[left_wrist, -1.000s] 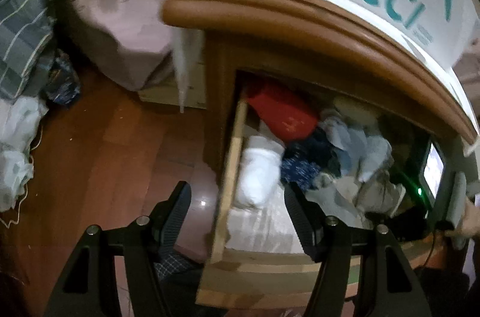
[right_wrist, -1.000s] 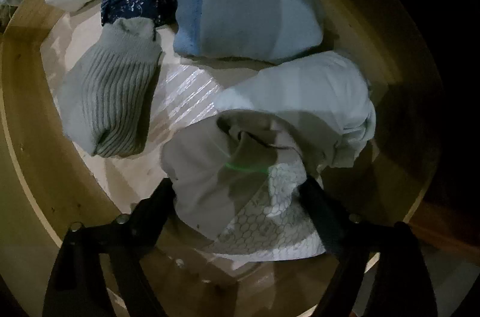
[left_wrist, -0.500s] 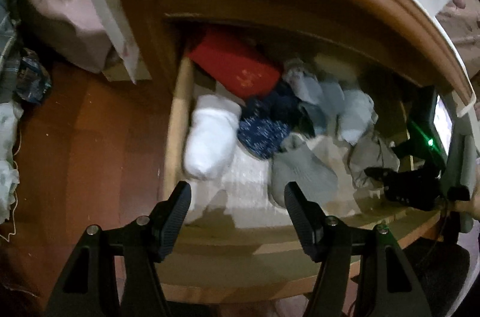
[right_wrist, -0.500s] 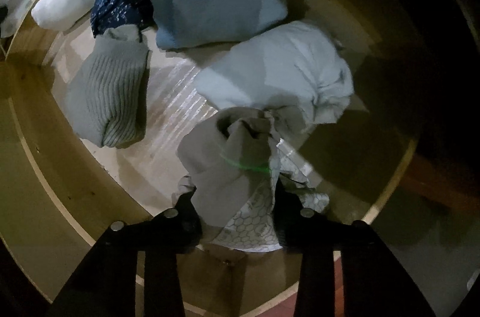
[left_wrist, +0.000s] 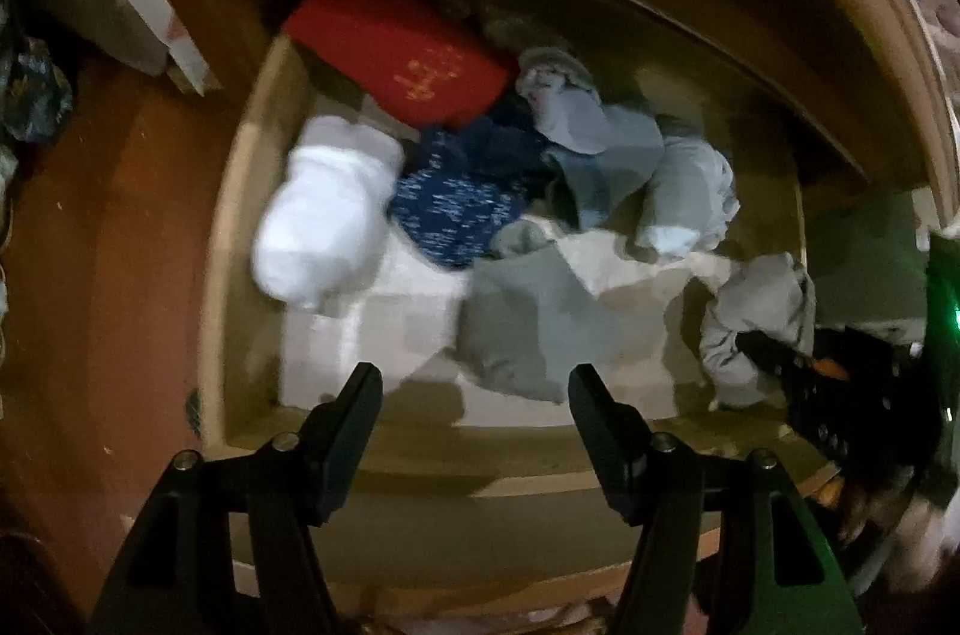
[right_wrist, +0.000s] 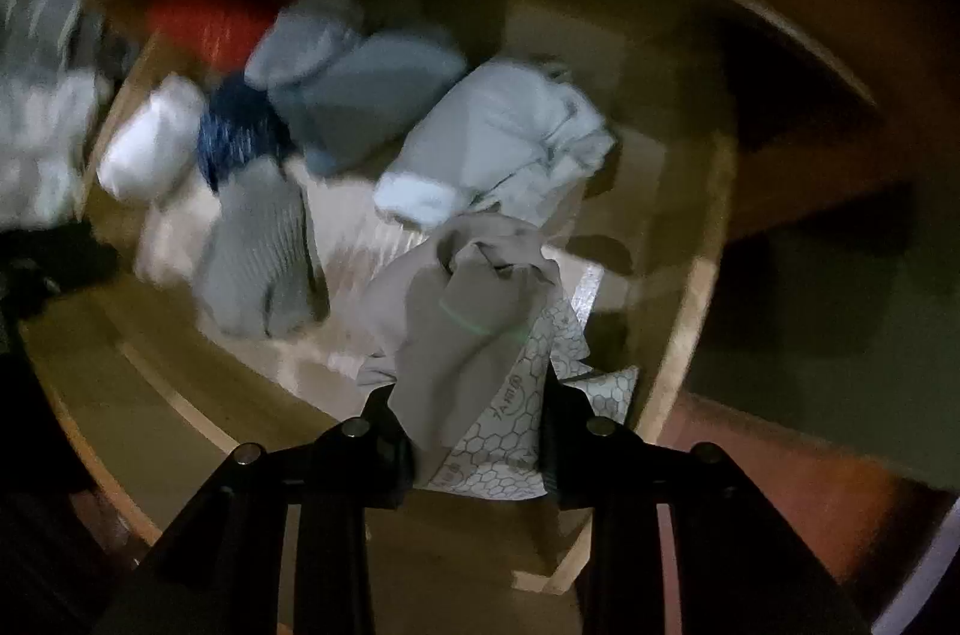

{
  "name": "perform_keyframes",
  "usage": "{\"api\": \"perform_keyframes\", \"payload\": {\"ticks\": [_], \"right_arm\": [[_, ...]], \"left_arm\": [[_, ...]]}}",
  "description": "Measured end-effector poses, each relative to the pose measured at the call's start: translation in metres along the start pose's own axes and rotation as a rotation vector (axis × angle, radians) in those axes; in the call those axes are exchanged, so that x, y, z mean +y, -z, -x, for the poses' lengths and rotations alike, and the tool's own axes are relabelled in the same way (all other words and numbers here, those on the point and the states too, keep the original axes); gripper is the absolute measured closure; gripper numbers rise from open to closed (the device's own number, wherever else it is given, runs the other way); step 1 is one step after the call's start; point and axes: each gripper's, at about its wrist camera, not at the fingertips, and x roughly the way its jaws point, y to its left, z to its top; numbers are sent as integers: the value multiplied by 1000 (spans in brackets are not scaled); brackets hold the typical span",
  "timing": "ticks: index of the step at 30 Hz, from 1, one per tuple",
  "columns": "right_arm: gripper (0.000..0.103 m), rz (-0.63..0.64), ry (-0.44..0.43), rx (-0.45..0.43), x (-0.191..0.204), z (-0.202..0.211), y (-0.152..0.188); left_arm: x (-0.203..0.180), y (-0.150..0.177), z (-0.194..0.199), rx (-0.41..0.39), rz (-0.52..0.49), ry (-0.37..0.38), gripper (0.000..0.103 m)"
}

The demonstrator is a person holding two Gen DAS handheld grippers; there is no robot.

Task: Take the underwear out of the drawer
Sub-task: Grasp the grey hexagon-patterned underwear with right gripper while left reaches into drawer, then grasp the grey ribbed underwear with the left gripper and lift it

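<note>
A: What are the fingers doing?

B: The right gripper [right_wrist: 477,431] pinches the grey underwear [right_wrist: 474,311] between its pads; the cloth bunches upward beyond the tips, above the drawer [right_wrist: 690,311]'s right front corner.

A: And the other?

B: The left gripper [left_wrist: 474,395] is spread wide, holding nothing, over the front edge. The underwear lies far to its right, so the right hand is nearer.

A: Next?

B: Probably lifting it over the front edge.

Left wrist view: above the drawer [left_wrist: 336,446] front, facing down and inward, fairly near. Right wrist view: closer, low over its right end, apparently motion-blurred. Shared: the folded clothes [left_wrist: 324,215] [right_wrist: 150,143].
</note>
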Motion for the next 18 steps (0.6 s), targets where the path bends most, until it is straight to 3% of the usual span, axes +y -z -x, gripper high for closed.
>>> {"api": "perform_keyframes", "payload": {"ticks": [7, 14, 18], "right_arm": [[74, -138, -61, -128, -16, 31, 19], [74, -203, -71, -185, -8, 35, 40], [74, -235, -61, -222, -10, 40, 45]], "left_arm": [[-22, -13, -18, 72, 57, 14, 37], [-29, -22, -49, 170, 175, 18, 37], [-29, -28, -59, 184, 210, -8, 37]]}}
